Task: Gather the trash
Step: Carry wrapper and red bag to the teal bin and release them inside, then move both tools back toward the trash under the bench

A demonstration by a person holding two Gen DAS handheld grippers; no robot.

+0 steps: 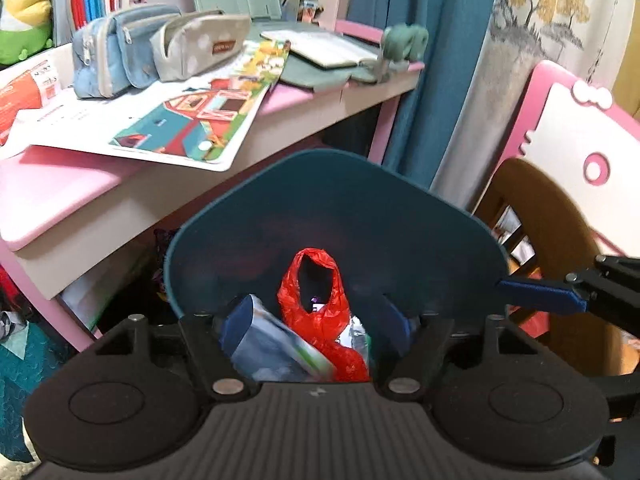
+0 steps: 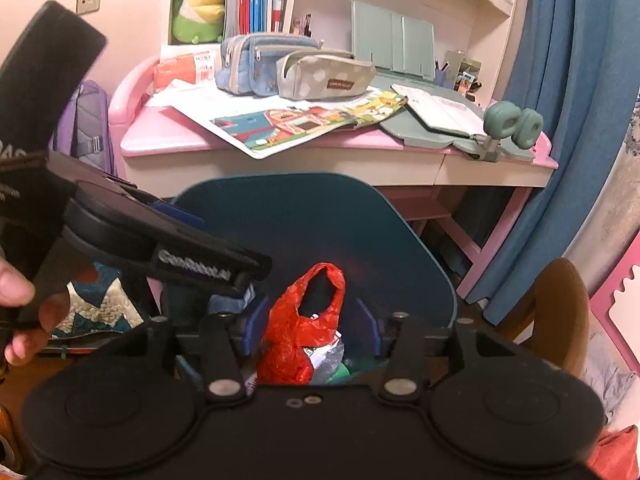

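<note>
Trash already down in the dark teal bin (image 1: pixel 336 216), seen from the left wrist: red plastic bag (image 1: pixel 320 320) crumpled at the middle, a blue-and-white wrapper (image 1: pixel 272 344) lying just left of it. Left tongs (image 1: pixel 316 320) spread wide above the bin mouth, nothing pinched between the blue pads, bag and wrapper lying loose below. Drop step apparently finished; next move likely to call for lifting clear of the rim and seeking further litter, perhaps on the pink desk (image 1: pixel 60 184) at far left. Bottom of the bin blocked by the tongs' own black body. Right tongs (image 1: pixel 536 290) entering from the right edge, only one blue finger showing. From the right wrist: same red plastic bag (image 2: pixel 296 332) in the bin (image 2: pixel 312 216), scraps of paper and clear film beside it, hard to make out. Right tongs (image 2: pixel 314 322) parted, gripping nothing. Left tongs' body crossing at near left, held by a hand (image 2: pixel 24 304) cut off at the edge, hiding the bin's left rim.
</note>
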